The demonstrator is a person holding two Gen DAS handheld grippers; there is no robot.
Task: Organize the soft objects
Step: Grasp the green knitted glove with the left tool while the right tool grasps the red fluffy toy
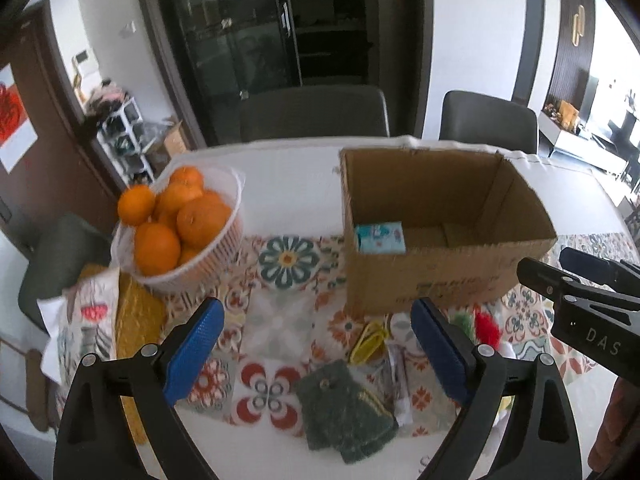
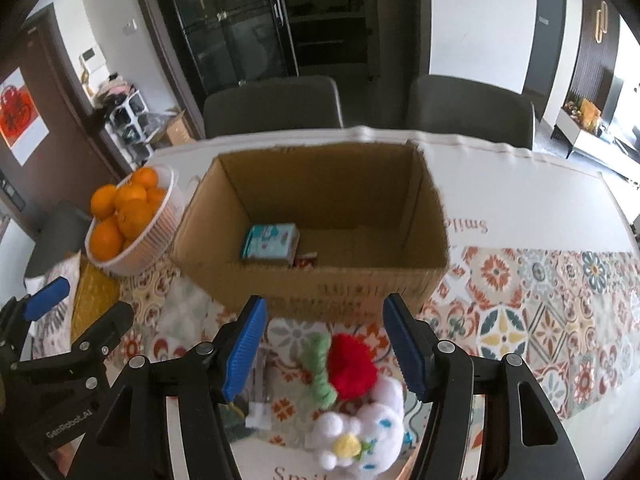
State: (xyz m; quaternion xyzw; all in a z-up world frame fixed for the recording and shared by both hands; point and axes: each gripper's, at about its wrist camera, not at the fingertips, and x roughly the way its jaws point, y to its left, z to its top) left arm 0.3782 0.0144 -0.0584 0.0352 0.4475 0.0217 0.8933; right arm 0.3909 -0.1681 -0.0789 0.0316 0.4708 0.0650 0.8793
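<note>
One tissue pack (image 2: pixel 270 242) sits in the box (image 2: pixel 320 280); toy (image 2: pixel 360 432) and green pouch (image 1: pixel 344 408) wait at six o'clock. Left tongs (image 1: pixel 316 352) wide, right tongs (image 2: pixel 324 348) half-open, both empty.

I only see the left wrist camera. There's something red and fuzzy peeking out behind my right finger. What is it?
Observer: A red pom-pom on a green stem, lying against a white plush toy with a yellow-centred flower.
Child: Is the other gripper holding it?
Observer: No. The right gripper is open, and its blue pads press on nothing.
Child: Is only the blue packet in the box?
Observer: No. A small red thing sits beside the tissue pack in the cardboard box. I can't tell what it is.
</note>
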